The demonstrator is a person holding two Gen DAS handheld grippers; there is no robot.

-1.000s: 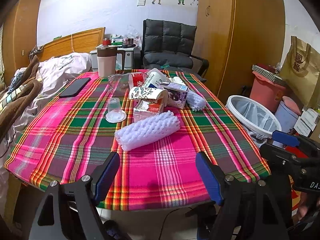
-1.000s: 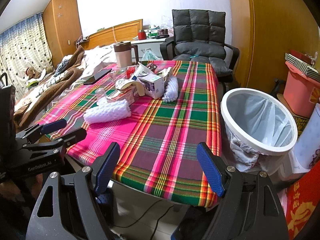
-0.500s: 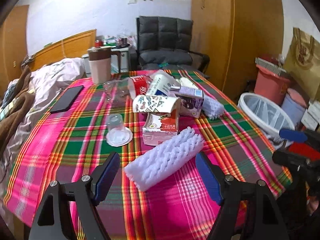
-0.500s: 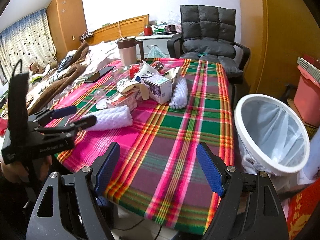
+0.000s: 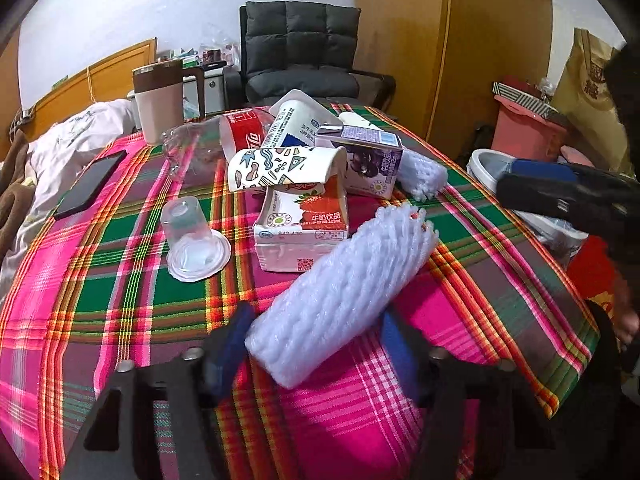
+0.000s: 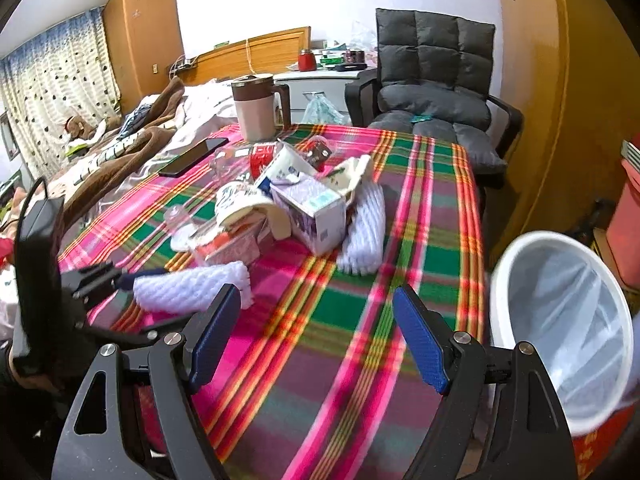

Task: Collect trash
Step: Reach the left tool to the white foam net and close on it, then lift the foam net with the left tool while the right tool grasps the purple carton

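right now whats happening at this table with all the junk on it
A person with a gripper in each hand is clearing trash off a plaid-covered table. The left gripper is open, its fingers on either side of a white foam net sleeve, not yet closed on it. The right gripper hangs open and empty over the table edge. Cartons, cups and a bottle sit piled mid-table, and a lined white bin waits beside it.

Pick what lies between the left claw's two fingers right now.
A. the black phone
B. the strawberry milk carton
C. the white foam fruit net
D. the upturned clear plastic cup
C: in the left wrist view the near end of the white foam fruit net lies between the fingers of the left claw, which are open around it and not yet closed.
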